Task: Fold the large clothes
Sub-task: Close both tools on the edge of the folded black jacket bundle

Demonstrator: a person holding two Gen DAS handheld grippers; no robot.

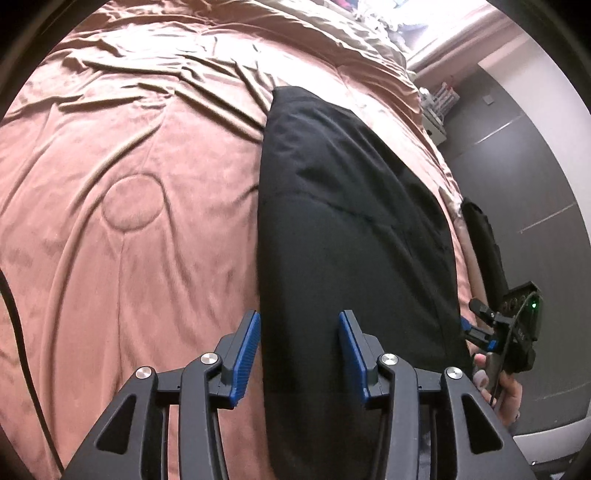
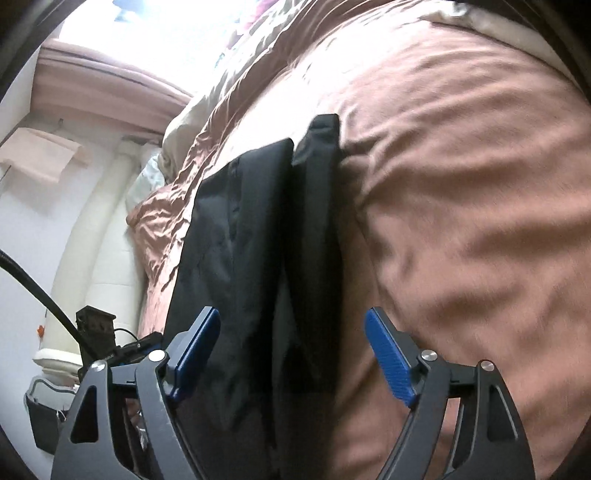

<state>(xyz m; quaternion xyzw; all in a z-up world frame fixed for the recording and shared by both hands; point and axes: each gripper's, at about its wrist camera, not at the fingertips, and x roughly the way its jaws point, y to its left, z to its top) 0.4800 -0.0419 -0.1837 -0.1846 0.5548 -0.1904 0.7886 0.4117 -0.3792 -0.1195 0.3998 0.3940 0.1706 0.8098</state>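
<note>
A black garment (image 1: 351, 221), folded into a long narrow strip, lies lengthwise on the pink-brown bedspread (image 1: 129, 184). My left gripper (image 1: 299, 350) hovers over its near end with the jaws open. The left pad sits at the cloth's left edge, the right pad is over the cloth, and neither presses on it. In the right wrist view the garment (image 2: 258, 240) shows two long layers side by side. My right gripper (image 2: 291, 354) stands wide open above its near end, holding nothing. A hand (image 1: 506, 391) carries that gripper at the bed's right edge.
The bedspread (image 2: 461, 221) is wrinkled all around the garment. Beige bedding (image 1: 351, 33) is bunched at the far end. A dark wall (image 1: 517, 166) runs along the bed's right side. A white padded bed frame (image 2: 92, 240) and a black cable (image 2: 33, 284) show on the other side.
</note>
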